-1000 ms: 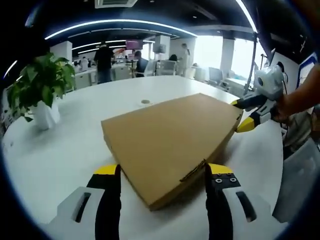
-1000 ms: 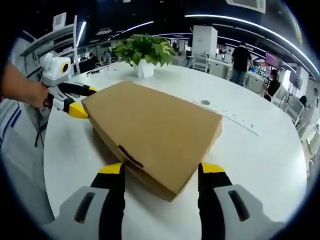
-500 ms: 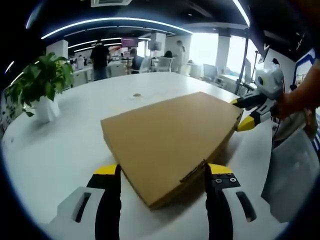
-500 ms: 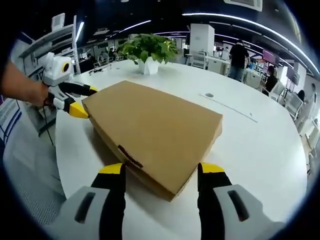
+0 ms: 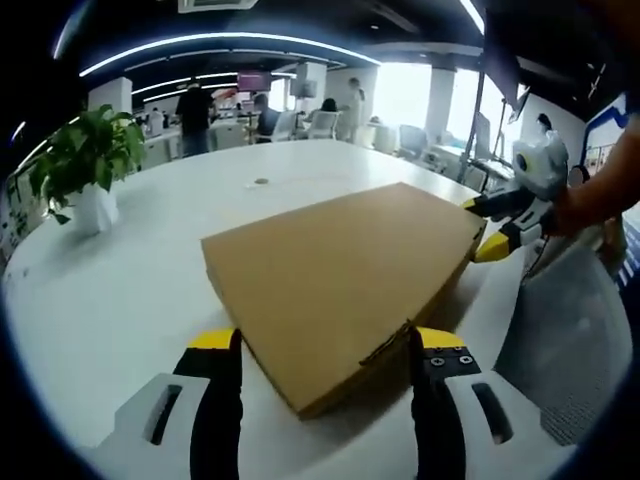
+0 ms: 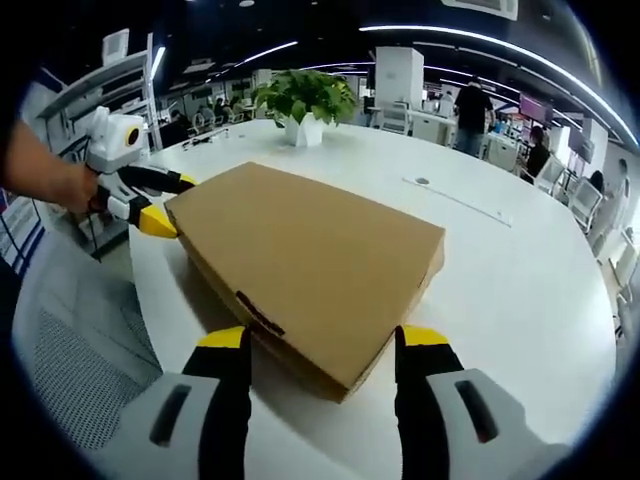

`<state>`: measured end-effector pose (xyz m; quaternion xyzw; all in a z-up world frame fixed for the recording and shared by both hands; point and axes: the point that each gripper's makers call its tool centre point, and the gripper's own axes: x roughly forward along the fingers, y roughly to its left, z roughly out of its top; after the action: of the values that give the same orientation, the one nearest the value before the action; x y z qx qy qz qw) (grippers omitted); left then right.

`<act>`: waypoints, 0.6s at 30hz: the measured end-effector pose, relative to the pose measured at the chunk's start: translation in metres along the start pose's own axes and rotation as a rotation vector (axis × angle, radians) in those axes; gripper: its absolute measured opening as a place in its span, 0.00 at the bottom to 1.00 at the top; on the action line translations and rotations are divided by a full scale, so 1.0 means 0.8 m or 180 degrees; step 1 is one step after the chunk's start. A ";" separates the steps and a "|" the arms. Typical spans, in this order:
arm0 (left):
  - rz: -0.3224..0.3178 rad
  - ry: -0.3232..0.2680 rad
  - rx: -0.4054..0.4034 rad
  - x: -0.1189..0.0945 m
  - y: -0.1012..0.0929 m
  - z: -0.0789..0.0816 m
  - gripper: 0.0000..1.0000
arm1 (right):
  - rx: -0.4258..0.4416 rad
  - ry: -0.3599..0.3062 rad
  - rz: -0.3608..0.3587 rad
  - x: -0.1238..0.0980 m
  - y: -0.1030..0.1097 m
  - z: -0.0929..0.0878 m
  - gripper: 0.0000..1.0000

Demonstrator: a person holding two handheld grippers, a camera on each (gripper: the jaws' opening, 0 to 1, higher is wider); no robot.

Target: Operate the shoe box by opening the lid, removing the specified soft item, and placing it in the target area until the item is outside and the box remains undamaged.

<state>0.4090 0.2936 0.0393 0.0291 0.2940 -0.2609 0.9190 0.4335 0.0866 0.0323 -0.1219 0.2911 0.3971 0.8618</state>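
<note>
Shoe box (image 5: 345, 280) sits mid-frame on the counter (image 5: 120, 290), lid still closed; each released hand-held gripper, left (image 5: 327, 345) and right (image 6: 322, 342), straddles a corner. Everything remains.

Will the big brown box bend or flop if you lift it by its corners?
Probably not much: the box looks like flat, stiff cardboard with crisp edges. It sits low and wide on the table, so tipping seems unlikely. Its closed lid might flex a little.

Brown shoe box (image 5: 340, 275), lid closed, lying flat
</note>
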 end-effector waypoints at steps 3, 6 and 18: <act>-0.0008 0.0017 0.0009 0.000 0.000 0.000 0.69 | 0.0008 -0.0008 -0.0008 0.000 0.000 0.001 0.53; -0.0001 0.0021 0.0015 0.000 0.000 -0.001 0.69 | 0.0011 -0.0004 -0.0008 0.001 0.000 0.000 0.53; 0.0074 0.0024 -0.0032 0.003 -0.001 0.001 0.72 | 0.0001 -0.0006 -0.0019 0.003 -0.001 -0.002 0.53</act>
<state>0.4102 0.2919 0.0386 0.0288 0.2985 -0.2486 0.9210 0.4348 0.0871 0.0296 -0.1222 0.2900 0.3945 0.8633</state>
